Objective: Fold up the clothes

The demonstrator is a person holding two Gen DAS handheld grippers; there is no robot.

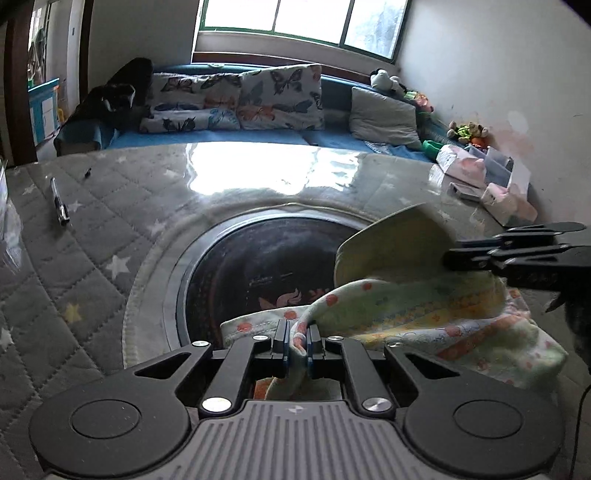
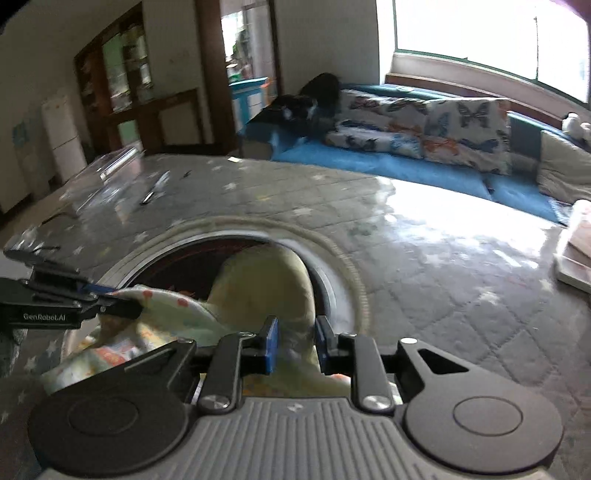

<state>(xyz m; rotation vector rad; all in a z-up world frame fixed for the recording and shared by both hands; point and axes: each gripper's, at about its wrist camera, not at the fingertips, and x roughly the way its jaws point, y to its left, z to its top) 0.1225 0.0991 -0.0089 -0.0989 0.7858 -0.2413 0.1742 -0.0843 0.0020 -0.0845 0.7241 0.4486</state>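
Fingers (image 1: 282, 345) of your left gripper (image 1: 296, 345) pinch the patterned garment (image 1: 424, 317); your right gripper (image 2: 295, 347) clamps its pale-yellow part, held just above the quilted counter (image 1: 110, 229) and its dark round inset (image 1: 258, 266).

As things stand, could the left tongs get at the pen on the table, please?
Probably not yet: the left tongs are shut on the garment. The pen, far left, lies unobstructed.

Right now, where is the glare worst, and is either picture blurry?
Left wrist view: window glare washes out the table cover behind the garment, otherwise fairly sharp. Right wrist view: the window is blown out, glare spreads over the cover, and the pen at left is smeared.
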